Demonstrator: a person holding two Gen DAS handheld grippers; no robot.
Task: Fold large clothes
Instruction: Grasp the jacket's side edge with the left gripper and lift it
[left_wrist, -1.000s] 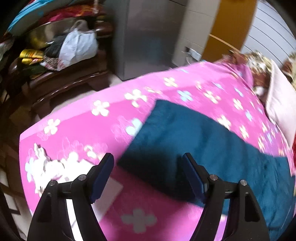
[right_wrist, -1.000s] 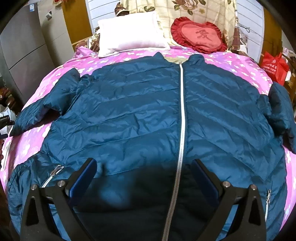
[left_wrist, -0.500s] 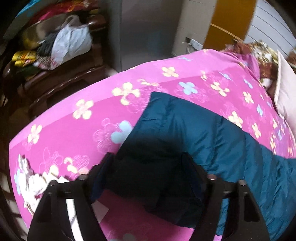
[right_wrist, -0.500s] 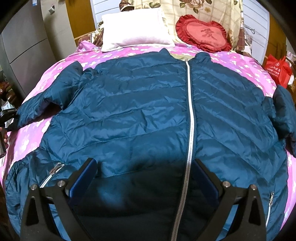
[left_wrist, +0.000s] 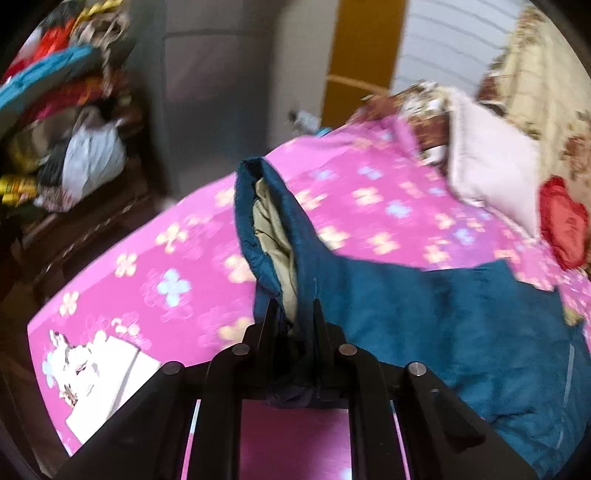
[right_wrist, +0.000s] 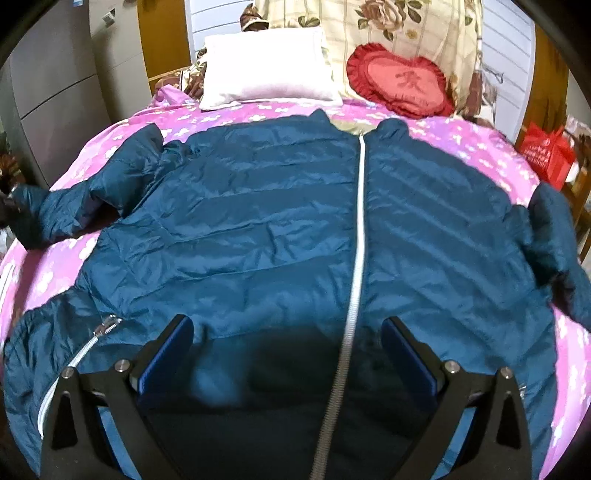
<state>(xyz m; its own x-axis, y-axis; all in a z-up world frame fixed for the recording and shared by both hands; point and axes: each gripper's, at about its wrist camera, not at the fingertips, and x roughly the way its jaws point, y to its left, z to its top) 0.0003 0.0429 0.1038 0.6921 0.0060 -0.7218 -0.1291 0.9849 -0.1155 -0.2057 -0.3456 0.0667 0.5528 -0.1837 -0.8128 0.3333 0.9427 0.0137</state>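
Across the middle of the right wrist view we see the jacket (right_wrist: 280, 229), a dark teal quilted one, lying face up and zipped on the pink flowered bedspread (right_wrist: 461, 140), collar toward the top of the frame and hem at the bottom. Its body is spread flat; no panel is turned over yet, so we judge the fold to be at its very start.

At the left edge of that view the sleeve (right_wrist: 122, 177) runs out toward the bed's side, and its cuff end looks raised off the cover. In the left wrist view we find why: the left gripper (left_wrist: 294, 314) has its jaws drawn close together on the sleeve's end, with teal fabric bunched between them and the pale lining showing at the cuff opening in the upper middle of the frame. That view is blurred, so we can only say the sleeve seems lifted rather than lying flat.

The right gripper (right_wrist: 286, 354) hangs over the hem near the zipper at the bottom centre, jaws wide apart, holding nothing.

What is left, as we judge it: this sleeve over the chest, the other sleeve (right_wrist: 554, 243) at the right edge likewise, then the body folded.

Beyond the collar, at the top, sit a white pillow (right_wrist: 266, 70) and a red heart cushion (right_wrist: 402, 85).
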